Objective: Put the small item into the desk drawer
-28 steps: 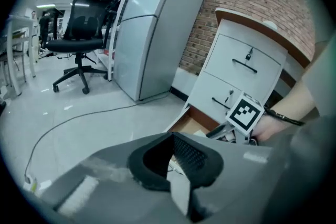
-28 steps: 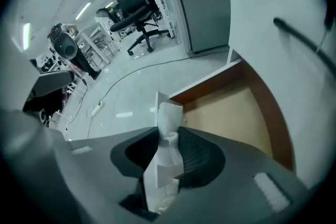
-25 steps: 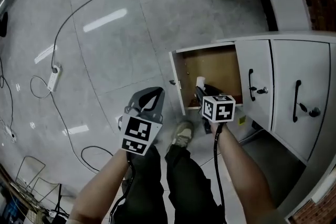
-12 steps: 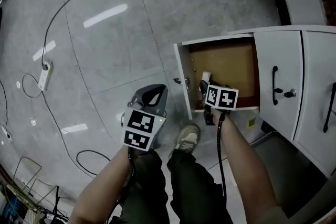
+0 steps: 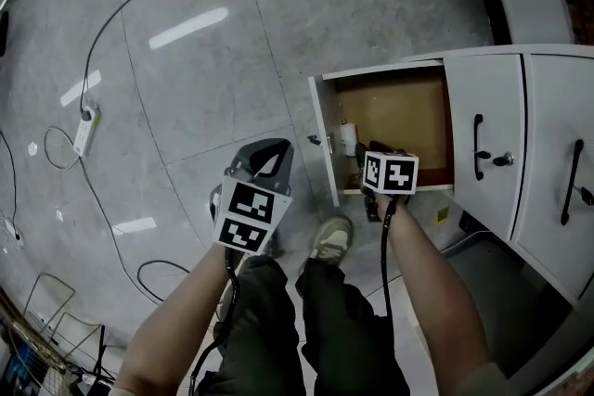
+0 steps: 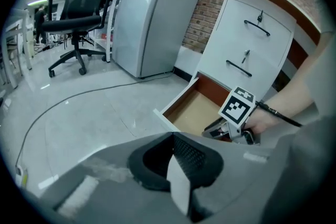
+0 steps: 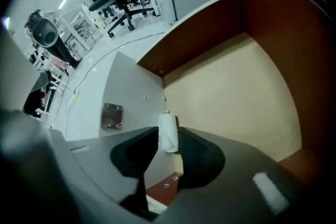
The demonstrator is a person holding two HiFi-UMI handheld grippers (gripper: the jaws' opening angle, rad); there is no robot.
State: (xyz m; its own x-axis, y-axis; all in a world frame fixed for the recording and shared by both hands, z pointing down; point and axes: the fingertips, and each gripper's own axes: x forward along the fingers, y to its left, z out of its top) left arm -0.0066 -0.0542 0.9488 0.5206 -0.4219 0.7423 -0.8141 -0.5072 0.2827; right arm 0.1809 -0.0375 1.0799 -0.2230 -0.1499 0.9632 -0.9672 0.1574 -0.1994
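Observation:
The white desk drawer (image 5: 322,139) stands pulled open over the floor, and its brown wooden bottom (image 7: 236,92) is bare. A small white roll-shaped item (image 5: 349,139) sits just inside the drawer's front wall. In the right gripper view this item (image 7: 168,132) is pinched upright between the tips of my right gripper (image 7: 169,139), which reaches into the drawer's near corner (image 5: 360,153). My left gripper (image 5: 269,153) hovers over the floor left of the drawer, shut on nothing (image 6: 176,165). From there I see the drawer (image 6: 194,110) and the right gripper's marker cube (image 6: 239,107).
White cupboard doors with black handles (image 5: 478,146) are right of the drawer. A black cable (image 5: 121,23) and a power strip (image 5: 85,133) lie on the tiled floor. The person's shoe (image 5: 327,241) is below the drawer. An office chair (image 6: 79,13) and a grey cabinet (image 6: 152,13) stand farther off.
The white item and the right gripper's tips have shifted slightly toward the drawer's front wall. The left gripper has hardly moved.

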